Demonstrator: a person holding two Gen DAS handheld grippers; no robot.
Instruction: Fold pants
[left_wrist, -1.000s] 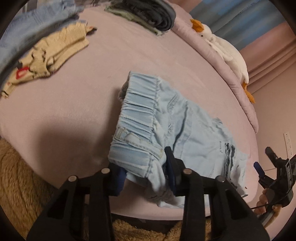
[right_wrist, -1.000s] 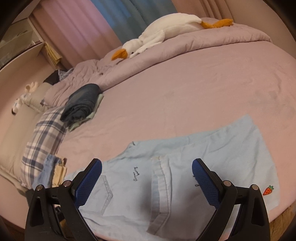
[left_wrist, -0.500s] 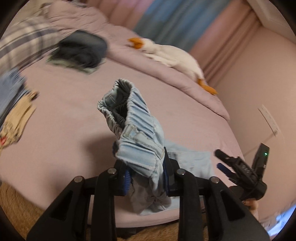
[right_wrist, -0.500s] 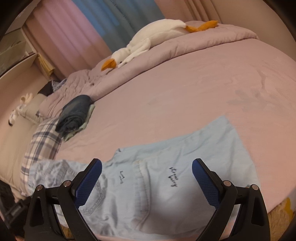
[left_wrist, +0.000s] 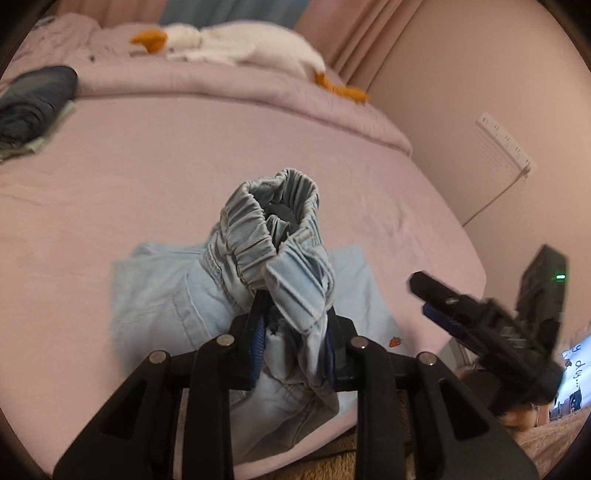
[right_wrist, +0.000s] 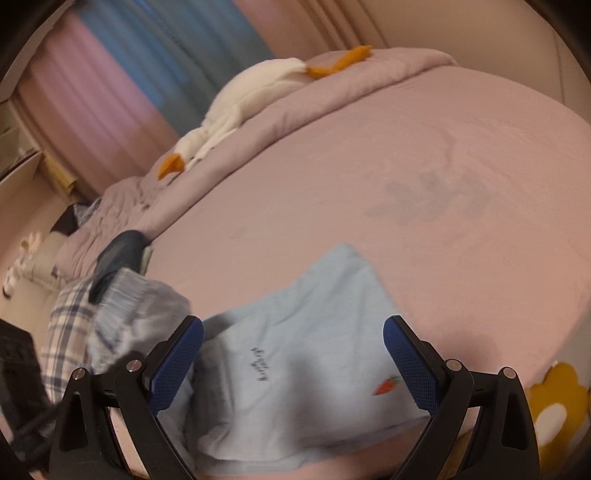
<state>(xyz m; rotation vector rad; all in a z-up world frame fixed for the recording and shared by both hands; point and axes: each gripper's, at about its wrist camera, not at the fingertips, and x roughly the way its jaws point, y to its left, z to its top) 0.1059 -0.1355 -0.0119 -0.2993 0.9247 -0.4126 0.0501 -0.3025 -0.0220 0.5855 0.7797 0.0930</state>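
Light-blue pants (left_wrist: 280, 236) are bunched at the elastic waistband and lifted off a pink bed (left_wrist: 147, 177), clamped between the nearly closed pads of the left gripper (left_wrist: 295, 339), whose jaws have just been closing on the cloth. The legs lie flat near the bed's edge, beneath the wide-open, empty right gripper (right_wrist: 291, 365). A plush goose (right_wrist: 243, 99) is seen on the rolled quilt (right_wrist: 369, 77) behind.

Pants (left_wrist: 284, 258): the fabric pinched in the left gripper (left_wrist: 295, 343) is covered by the bunched waistband.
Right gripper (left_wrist: 480, 325), left wrist view: motion-blurred; its jaws unreadable there.
Dark folded garment (left_wrist: 33, 99): cut by the left edge, blurred.
Plush goose (right_wrist: 236, 107): smeared.
Print on pants (right_wrist: 260, 365): too small to read.
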